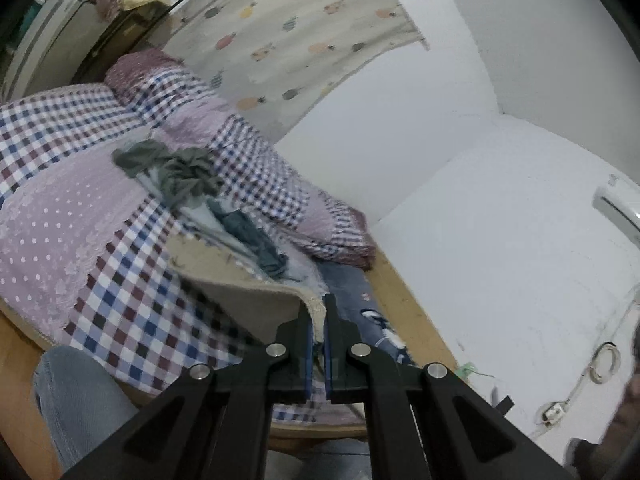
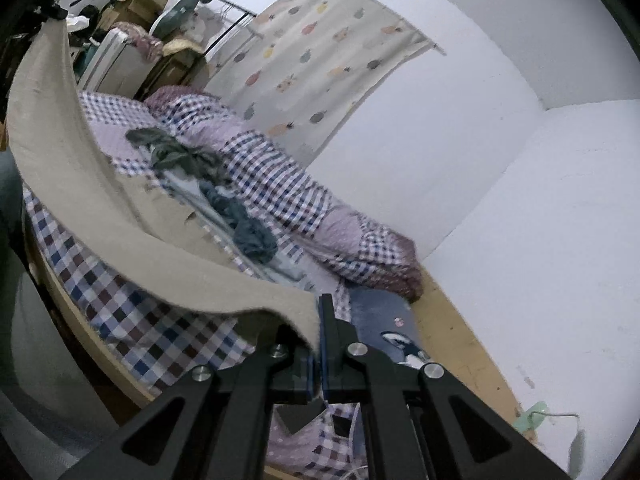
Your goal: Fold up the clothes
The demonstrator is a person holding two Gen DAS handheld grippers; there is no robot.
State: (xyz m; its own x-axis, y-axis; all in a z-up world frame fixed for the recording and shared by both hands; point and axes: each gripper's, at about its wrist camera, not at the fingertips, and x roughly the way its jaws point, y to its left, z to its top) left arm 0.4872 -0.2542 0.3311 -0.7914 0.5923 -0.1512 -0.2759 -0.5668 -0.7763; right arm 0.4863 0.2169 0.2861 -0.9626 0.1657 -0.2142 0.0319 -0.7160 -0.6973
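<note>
Your left claw [image 1: 319,312] and right claw [image 2: 320,320] each pinch one corner of the beige cloth [image 2: 72,168]. Its long edge runs between them, sagging above the bed [image 1: 60,216].

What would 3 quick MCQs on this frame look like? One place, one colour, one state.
1. Where does the grey-green crumpled garment lie?
A. on the bed
B. on the floor
C. on the curtain rod

2. What colour is the cloth that both grippers hold?
A. red
B. beige
C. black

3. How does the left gripper stand?
A. wide open, holding nothing
B. shut on the cloth's edge
C. out of view

Answers:
1 A, it rests on the checked quilt.
2 B, the lifted sheet is a plain tan-beige in both views.
3 B, the beige edge sits pinched between its fingers; the right gripper grips the cloth likewise.
</note>
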